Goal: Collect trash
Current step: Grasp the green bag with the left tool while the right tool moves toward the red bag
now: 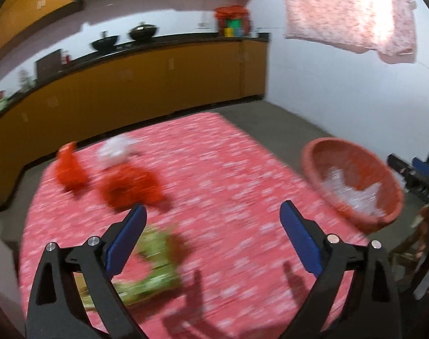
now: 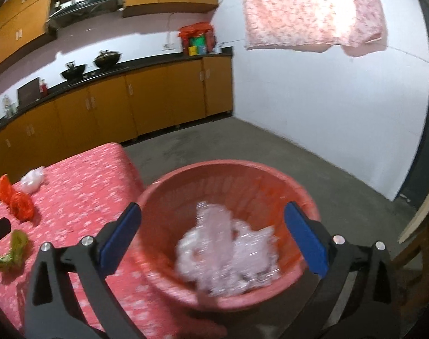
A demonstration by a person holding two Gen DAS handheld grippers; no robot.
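Partly done. Clear plastic wrap [image 2: 228,251] already in red basket [image 2: 304,195], just beyond right gripper [image 2: 211,236], fingers spread, empty. Left gripper [image 1: 213,233] splayed, empty; green wrapper [image 1: 155,268] below its left finger; orange bags [image 1: 129,186] and white bag [image 1: 114,151] ahead, uncollected.

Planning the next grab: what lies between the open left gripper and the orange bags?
Only bare pink tablecloth, seen in the left wrist view; the green wrapper sits under the left gripper, short of the orange bags.
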